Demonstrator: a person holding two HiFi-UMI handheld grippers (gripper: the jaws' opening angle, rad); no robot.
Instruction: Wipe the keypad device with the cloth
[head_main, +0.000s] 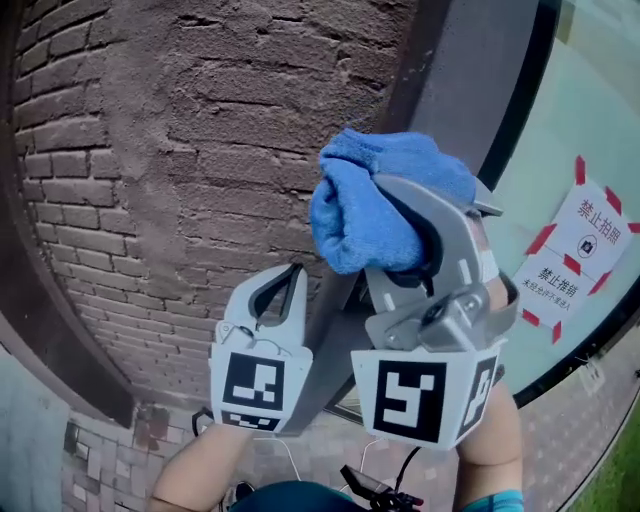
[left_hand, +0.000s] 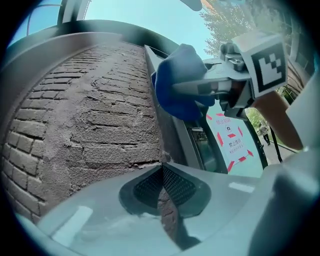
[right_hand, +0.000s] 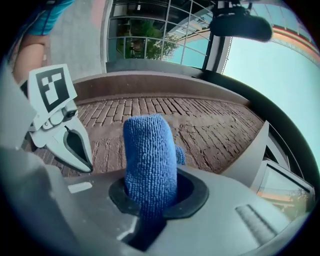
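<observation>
Two grippers are hovering before the brick wall (head_main: 150, 150). We are clamping the blue cloth (head_main: 355, 215) in the right gripper (head_main: 395, 205), its bunched end sticking out past the jaw tips. We are holding the left gripper (head_main: 292, 272) just beside it, lower down, jaws pressed together and empty.

The left gripper (left_hand: 162, 170) and right gripper (right_hand: 150, 197) were pale grey with black mesh pads (left_hand: 178, 185); each bore a black-and-white marker cube (head_main: 414, 396). The sleeve (head_main: 492, 501) was teal.
</observation>
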